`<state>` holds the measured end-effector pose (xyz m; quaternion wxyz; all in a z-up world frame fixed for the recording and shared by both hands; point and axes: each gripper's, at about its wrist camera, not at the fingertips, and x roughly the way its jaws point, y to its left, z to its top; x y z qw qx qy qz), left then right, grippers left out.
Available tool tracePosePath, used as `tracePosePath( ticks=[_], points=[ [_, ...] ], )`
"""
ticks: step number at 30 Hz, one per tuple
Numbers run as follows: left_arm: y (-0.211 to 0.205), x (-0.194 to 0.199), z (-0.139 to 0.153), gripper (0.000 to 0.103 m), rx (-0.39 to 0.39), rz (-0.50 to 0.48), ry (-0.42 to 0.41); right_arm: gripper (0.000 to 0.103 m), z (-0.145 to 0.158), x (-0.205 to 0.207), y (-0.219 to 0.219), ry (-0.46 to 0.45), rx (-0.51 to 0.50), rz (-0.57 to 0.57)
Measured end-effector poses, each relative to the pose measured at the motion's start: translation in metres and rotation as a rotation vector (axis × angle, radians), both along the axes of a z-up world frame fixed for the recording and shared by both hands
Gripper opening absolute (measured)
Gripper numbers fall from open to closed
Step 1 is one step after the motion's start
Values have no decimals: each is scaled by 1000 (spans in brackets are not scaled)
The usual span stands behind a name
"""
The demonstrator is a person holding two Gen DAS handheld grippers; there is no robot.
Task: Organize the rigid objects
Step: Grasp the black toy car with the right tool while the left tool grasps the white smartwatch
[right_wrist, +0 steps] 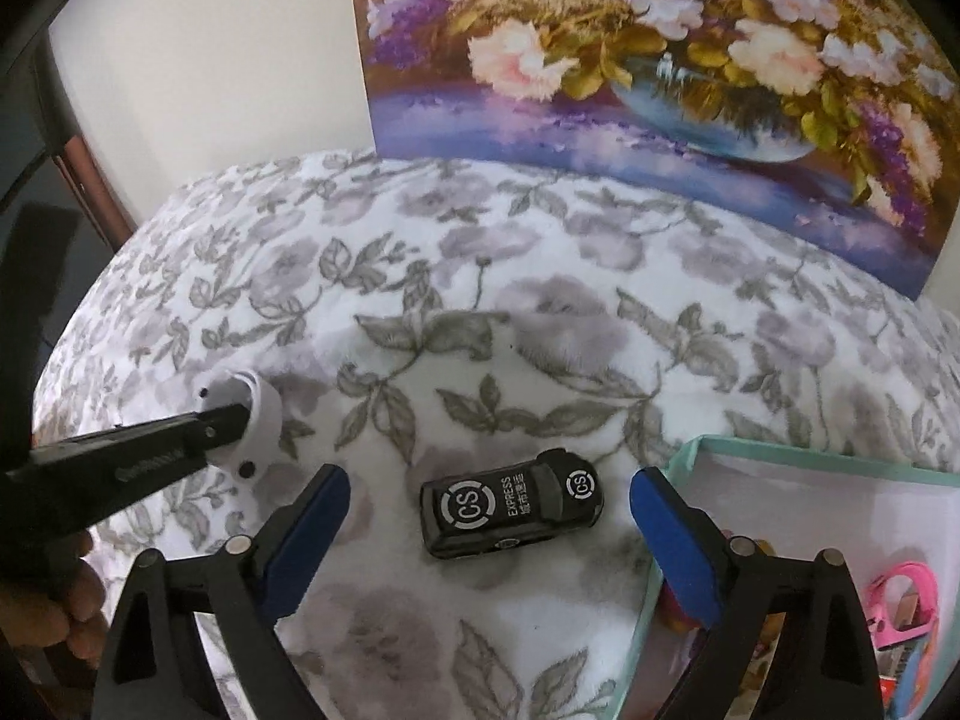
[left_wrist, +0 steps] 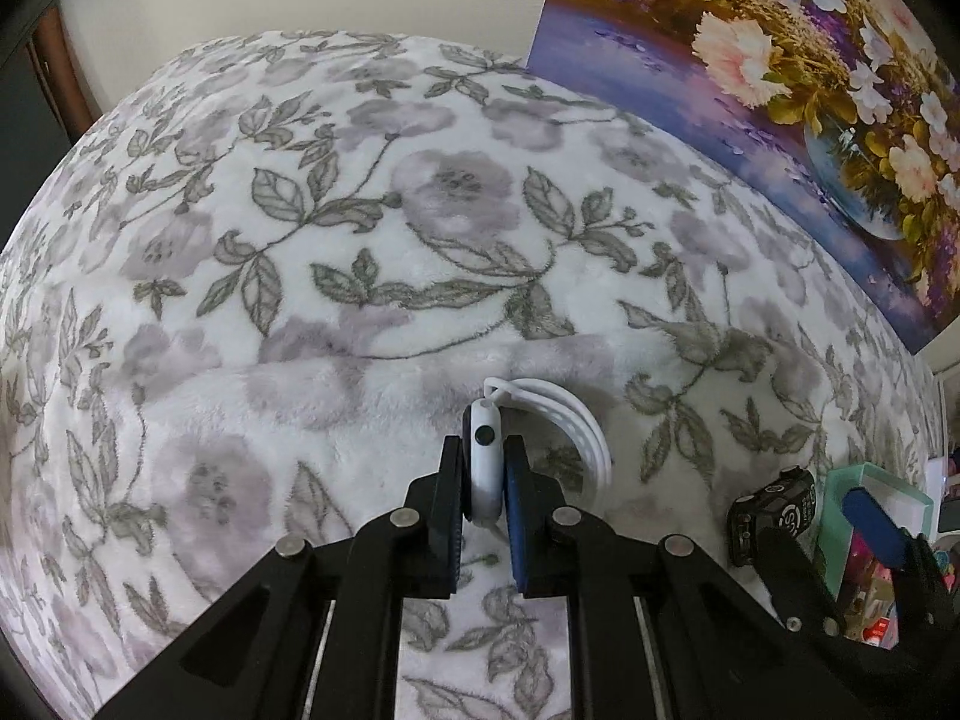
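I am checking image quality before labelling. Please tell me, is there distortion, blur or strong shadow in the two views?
Left wrist view: strong fisheye bending, dark corners; the white watch in the left claw is sharp.
Right wrist view: same bending; the black toy car and its print are sharp, the floral blanket evenly lit with soft shadows, no glare; the right claw looks slightly soft.

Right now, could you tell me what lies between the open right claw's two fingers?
The black toy car lies on the floral blanket between them, untouched, in the right wrist view.
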<state>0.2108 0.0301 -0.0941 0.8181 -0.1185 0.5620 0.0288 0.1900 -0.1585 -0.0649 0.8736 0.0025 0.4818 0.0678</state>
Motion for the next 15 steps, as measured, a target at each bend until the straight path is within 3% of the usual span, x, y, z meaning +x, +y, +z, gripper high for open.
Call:
tracePosePath(
  ticks=[15],
  points=[
    [-2,1,-2,13,9,-4,-1,91,-25,2,12,38,-79,35]
  ],
)
